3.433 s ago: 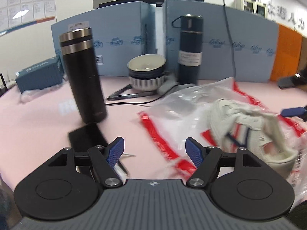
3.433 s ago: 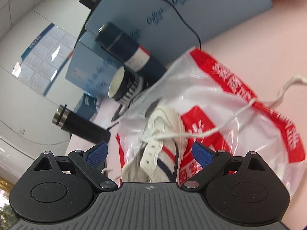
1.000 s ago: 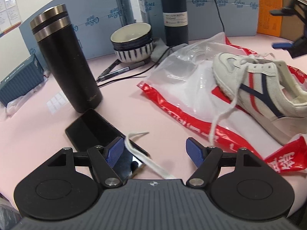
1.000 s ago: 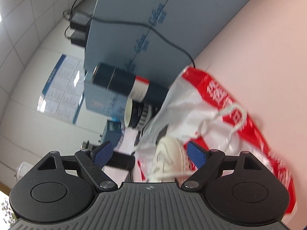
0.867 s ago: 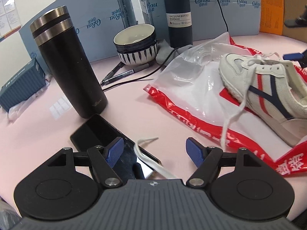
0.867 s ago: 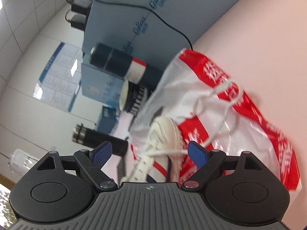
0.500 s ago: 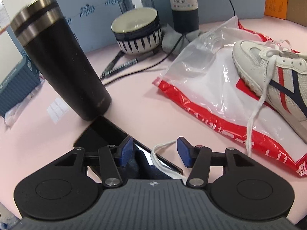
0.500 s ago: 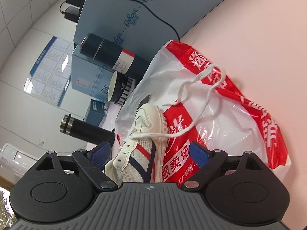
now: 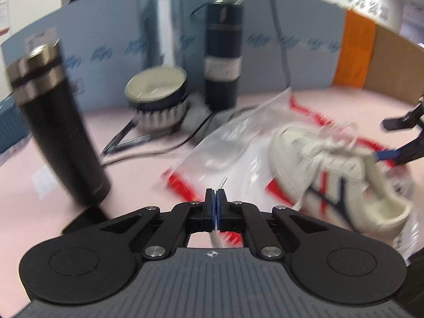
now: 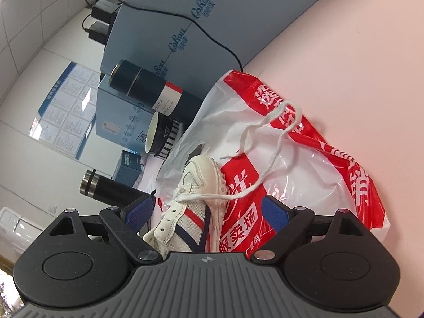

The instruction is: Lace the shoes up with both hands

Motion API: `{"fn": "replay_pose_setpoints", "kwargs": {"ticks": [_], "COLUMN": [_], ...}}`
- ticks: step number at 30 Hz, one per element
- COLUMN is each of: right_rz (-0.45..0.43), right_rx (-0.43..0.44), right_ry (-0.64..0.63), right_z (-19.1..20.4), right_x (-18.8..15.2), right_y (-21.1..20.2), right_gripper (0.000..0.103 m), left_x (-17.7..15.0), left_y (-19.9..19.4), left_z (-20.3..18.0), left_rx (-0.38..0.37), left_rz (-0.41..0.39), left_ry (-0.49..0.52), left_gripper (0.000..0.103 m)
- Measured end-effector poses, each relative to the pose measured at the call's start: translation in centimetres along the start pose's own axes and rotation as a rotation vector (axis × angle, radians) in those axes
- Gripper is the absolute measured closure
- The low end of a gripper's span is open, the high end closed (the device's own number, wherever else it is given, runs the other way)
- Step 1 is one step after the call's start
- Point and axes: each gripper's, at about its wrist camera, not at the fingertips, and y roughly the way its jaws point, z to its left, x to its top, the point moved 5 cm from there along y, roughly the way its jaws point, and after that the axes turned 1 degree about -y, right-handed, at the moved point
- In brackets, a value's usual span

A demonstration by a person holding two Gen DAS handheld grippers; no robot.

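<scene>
left gripper (image 9: pixel 215 203) clamping lace tip (image 9: pixel 223 181), shoe (image 9: pixel 334 167) beside

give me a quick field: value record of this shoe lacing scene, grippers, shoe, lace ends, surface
left gripper: shut on lace end, whose tip sticks up past the pads
right gripper: open, jaws either side of the shoe, not pressing it
shoe: white with red and navy stripes, lying on the bag
free lace end: looped loose across the bag
bag: red and white plastic, on the pink table
behind: bowl, two flasks
</scene>
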Motion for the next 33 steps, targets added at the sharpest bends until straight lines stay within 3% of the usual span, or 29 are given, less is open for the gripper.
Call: {"fn": "replay_pose_setpoints", "kwargs": {"ticks": [4,10,13,15,17,19,21,25,29,33], "right_rz": [-0.001,0.005,0.044,0.072,0.088,0.089,0.089,0.104,0.112,0.097], "right_rx": [-0.033,-0.186,-0.22,-0.236,-0.24,-0.227,-0.212,-0.129,0.029,0.178], "right_ry": [-0.154,-0.727,-0.95,-1.027,-1.043,-1.02,-0.981,-0.722,-0.211,0.271], "right_z": [2.1,8.1,9.6,9.8,9.6,9.4,9.1,7.8,3.9,-0.7], "right_x": [-0.1,-3.2,-5.5,-6.3,-6.6,-6.4,-5.9,-4.4,-2.1,-1.9], "right_y": [0.0,1.8,3.1,4.0,4.7,5.1,5.2,5.3,4.9,5.1], "right_gripper": [0.014,0.015,0.025,0.046,0.046,0.052,0.08,0.083,0.083,0.083], "left_x": [2.3,3.5,3.2,2.9,2.7,2.4,2.1,1.6,1.5,1.4], "left_y": [0.0,2.0,3.1,3.5,3.8,4.1,4.3,4.4,4.2,4.2], "left_z": [-3.2,-7.2,-8.8,-9.5,-9.9,-10.2,-10.4,-10.8,-10.9,-11.3], "left_rx": [-0.075,-0.171,-0.204,-0.216,-0.227,-0.231,-0.234,-0.237,-0.235,-0.234], "left_rz": [-0.065,-0.082,-0.067,-0.06,-0.056,-0.053,-0.046,-0.039,-0.041,-0.037], "left_ry": [0.04,0.043,0.046,0.044,0.034,0.025,0.014,0.009,0.007,0.027], "left_gripper": [0.102,0.102,0.102,0.102,0.102,0.102,0.102,0.102,0.102,0.101]}}
